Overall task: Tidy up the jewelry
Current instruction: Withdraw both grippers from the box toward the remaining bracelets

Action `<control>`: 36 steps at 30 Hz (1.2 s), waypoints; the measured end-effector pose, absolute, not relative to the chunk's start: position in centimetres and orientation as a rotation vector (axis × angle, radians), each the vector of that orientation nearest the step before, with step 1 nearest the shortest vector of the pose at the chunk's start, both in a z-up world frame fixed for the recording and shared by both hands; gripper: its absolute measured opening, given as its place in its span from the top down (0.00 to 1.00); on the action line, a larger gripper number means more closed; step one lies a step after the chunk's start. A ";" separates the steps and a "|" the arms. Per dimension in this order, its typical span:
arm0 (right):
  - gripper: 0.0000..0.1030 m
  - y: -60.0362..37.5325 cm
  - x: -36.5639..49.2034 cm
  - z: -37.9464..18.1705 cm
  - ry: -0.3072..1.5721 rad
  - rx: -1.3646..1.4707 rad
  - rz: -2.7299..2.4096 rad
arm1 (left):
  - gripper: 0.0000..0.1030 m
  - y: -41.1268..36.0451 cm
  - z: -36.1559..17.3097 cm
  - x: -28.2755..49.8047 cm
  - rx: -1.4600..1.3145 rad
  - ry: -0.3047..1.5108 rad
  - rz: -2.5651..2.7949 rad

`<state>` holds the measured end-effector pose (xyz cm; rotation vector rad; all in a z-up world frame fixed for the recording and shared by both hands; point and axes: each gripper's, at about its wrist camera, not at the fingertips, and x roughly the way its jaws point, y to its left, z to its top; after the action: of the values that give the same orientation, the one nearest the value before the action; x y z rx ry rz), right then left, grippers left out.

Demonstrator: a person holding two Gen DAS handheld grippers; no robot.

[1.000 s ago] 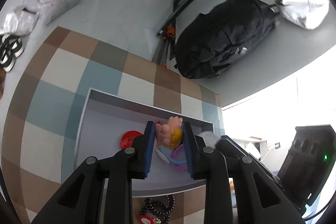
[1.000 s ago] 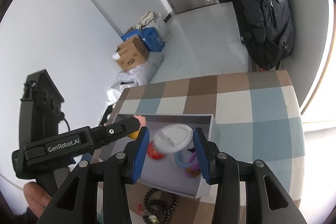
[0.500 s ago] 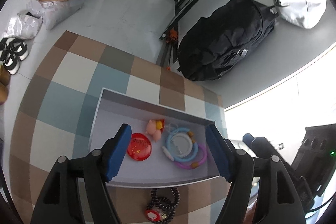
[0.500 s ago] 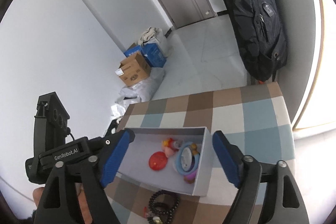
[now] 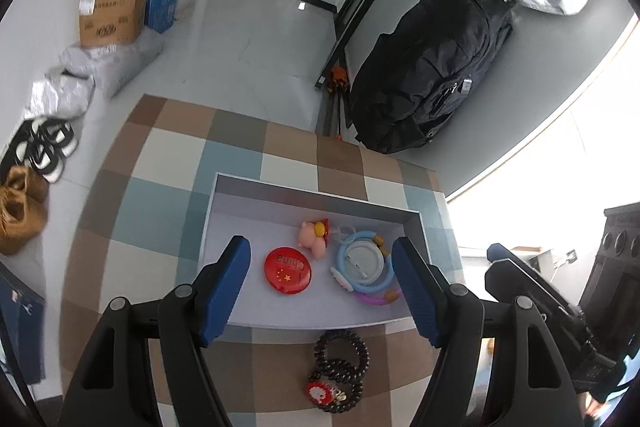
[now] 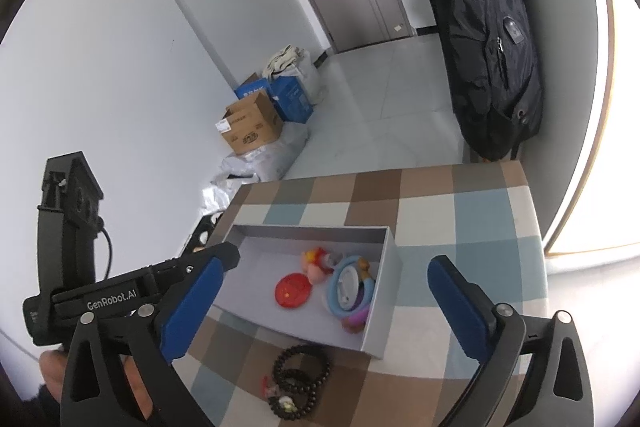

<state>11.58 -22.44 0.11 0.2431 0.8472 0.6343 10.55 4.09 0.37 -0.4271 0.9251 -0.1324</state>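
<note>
An open grey box (image 5: 312,193) sits on the checkered tablecloth (image 5: 160,195). Inside lie a red round badge (image 5: 288,270), a pink pig toy (image 5: 314,237), a white disc (image 5: 362,261) within a light blue ring, and a purple ring (image 5: 376,299). A black bead bracelet (image 5: 340,367) with a red charm lies on the cloth in front of the box. My left gripper (image 5: 320,242) hangs open above the box's near side, holding nothing. My right gripper (image 6: 327,263) is above the box (image 6: 308,229) and bracelet (image 6: 300,375), its jaws opening wide with nothing between them.
A black backpack (image 5: 432,75) leans on the wall beyond the table's far edge. Cardboard and blue boxes (image 5: 112,15), bags and shoes (image 5: 44,147) lie on the floor at left. In the right wrist view, the left gripper's body (image 6: 120,291) and a hand (image 6: 52,367) are at the lower left.
The left gripper let go of the pink toy and the right let go of the white disc; both now lie in the box. Both grippers opened and drew back upward.
</note>
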 end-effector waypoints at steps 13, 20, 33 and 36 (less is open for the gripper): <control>0.00 -22.5 8.4 -0.7 0.844 0.137 0.591 | 0.33 3.3 0.4 6.8 -0.326 0.895 -0.126; 0.00 -22.9 6.8 -1.2 0.852 0.097 0.591 | 0.22 3.4 -0.2 5.1 -0.271 0.912 -0.109; 0.00 -21.4 5.1 -2.3 0.891 0.019 0.621 | 0.21 4.9 -0.5 3.1 -0.299 0.896 -0.071; 0.00 -20.7 5.2 -3.1 0.932 0.005 0.632 | 0.21 5.4 -1.0 3.1 -0.327 0.921 -0.069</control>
<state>5.15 -20.70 -3.10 0.0052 0.9318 0.6325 3.11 5.42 -1.04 -0.3271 0.9213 -0.0694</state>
